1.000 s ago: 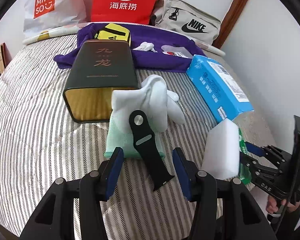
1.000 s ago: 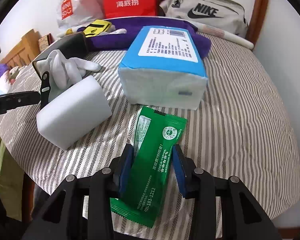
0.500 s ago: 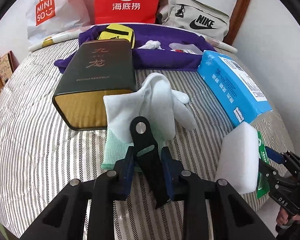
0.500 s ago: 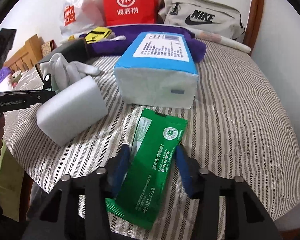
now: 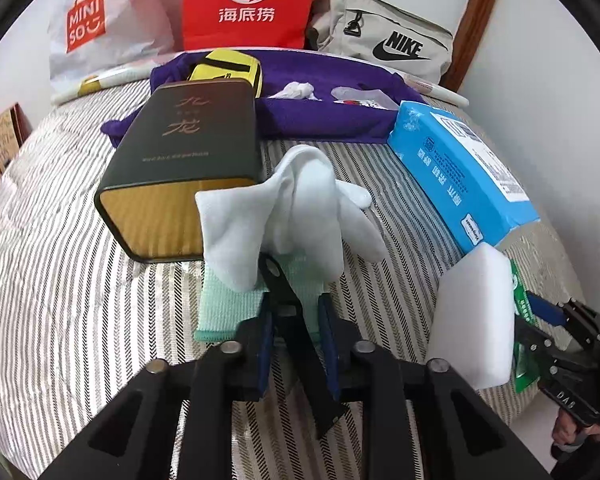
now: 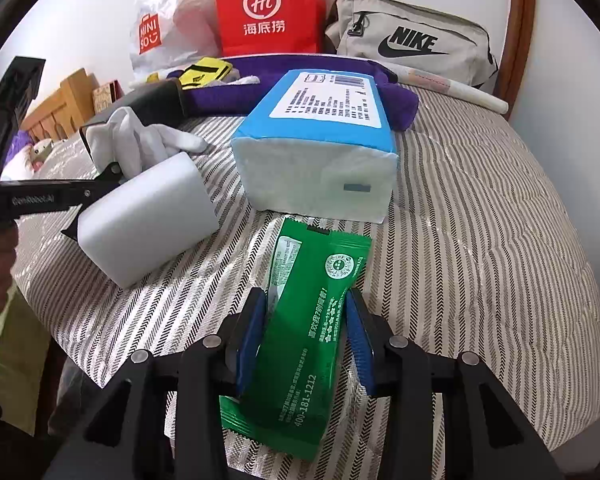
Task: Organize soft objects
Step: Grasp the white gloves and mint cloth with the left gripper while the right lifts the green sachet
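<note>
My left gripper (image 5: 294,312) is shut on a black watch strap (image 5: 320,392) that lies across a mint-green knitted glove (image 5: 220,304). Crumpled white gloves (image 5: 296,208) rest on the strap's far end. A white sponge block (image 5: 476,312) stands to the right. In the right wrist view, my right gripper (image 6: 304,312) has a green snack packet (image 6: 320,272) between its blue pads. Its jaws are closing and the pads press the packet's sides, bowing it. The packet's near end hangs past the bed edge.
A blue tissue pack (image 6: 320,148) lies just beyond the packet. A dark tin box (image 5: 188,140) sits left of the gloves. A purple cloth (image 5: 320,116), a red bag (image 5: 248,4), a white bag (image 5: 96,28) and a grey pouch (image 5: 384,40) line the back of the striped bed (image 5: 60,280).
My left gripper moved forward over the black strap and its jaws went from wide apart to shut on it. The right gripper stayed around the green packet.
</note>
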The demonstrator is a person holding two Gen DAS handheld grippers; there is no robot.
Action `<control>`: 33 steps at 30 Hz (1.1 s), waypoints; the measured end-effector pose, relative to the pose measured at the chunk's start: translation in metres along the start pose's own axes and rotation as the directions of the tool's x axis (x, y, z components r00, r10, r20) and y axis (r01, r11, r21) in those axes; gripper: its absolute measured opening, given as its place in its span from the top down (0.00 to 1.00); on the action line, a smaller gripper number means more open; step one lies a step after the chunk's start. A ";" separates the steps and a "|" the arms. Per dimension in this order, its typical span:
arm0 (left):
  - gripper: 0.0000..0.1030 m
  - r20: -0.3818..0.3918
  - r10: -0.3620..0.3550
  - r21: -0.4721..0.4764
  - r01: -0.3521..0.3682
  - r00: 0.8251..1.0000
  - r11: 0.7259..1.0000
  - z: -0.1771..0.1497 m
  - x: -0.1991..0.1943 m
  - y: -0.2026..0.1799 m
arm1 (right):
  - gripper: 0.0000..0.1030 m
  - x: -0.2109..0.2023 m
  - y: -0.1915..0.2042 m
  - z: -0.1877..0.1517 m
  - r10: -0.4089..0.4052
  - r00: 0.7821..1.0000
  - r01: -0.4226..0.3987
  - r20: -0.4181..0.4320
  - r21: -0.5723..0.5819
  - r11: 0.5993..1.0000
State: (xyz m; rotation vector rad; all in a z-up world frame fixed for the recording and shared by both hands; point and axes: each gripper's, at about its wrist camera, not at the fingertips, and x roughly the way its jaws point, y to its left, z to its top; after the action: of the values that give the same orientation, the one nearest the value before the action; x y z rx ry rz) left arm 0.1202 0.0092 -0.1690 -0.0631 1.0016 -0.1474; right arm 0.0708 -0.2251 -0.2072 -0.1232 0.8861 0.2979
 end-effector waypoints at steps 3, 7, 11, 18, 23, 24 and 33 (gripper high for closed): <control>0.93 -0.007 -0.028 -0.012 0.028 1.000 1.000 -0.001 -0.004 0.005 | 0.70 -0.001 -0.001 0.001 0.013 1.000 -0.013 -0.001 0.008 1.000; 0.95 0.002 -0.060 -0.034 0.060 0.998 0.998 -0.004 -0.013 0.010 | 0.75 -0.003 -0.007 0.002 0.048 0.999 -0.047 -0.016 0.041 0.998; 0.95 0.011 -0.070 -0.063 0.070 0.998 0.996 -0.007 -0.018 0.016 | 0.76 -0.007 -0.010 0.001 0.059 0.998 -0.058 -0.018 0.054 0.997; 0.95 0.039 -0.048 -0.075 0.051 0.998 0.996 -0.008 -0.032 0.021 | 0.78 -0.022 -0.009 0.004 0.064 0.998 -0.064 0.006 0.053 0.997; 0.95 0.061 -0.048 -0.075 0.053 0.997 0.996 -0.006 -0.043 0.023 | 0.78 -0.036 -0.005 0.009 0.067 0.997 -0.068 0.032 0.035 0.997; 0.95 0.065 -0.050 -0.073 0.055 0.997 0.996 -0.006 -0.045 0.023 | 0.78 -0.038 -0.005 0.010 0.067 0.997 -0.068 0.035 0.033 0.997; 0.95 0.021 -0.029 -0.054 0.030 0.999 0.998 -0.008 -0.033 0.020 | 0.78 -0.047 -0.002 0.018 0.071 0.996 -0.073 0.048 0.026 0.997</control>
State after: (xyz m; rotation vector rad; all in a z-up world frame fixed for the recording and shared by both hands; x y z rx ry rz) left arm 0.0977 0.0343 -0.1486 -0.1289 0.9854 -0.1458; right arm 0.0574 -0.2327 -0.1595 -0.0581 0.8492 0.3541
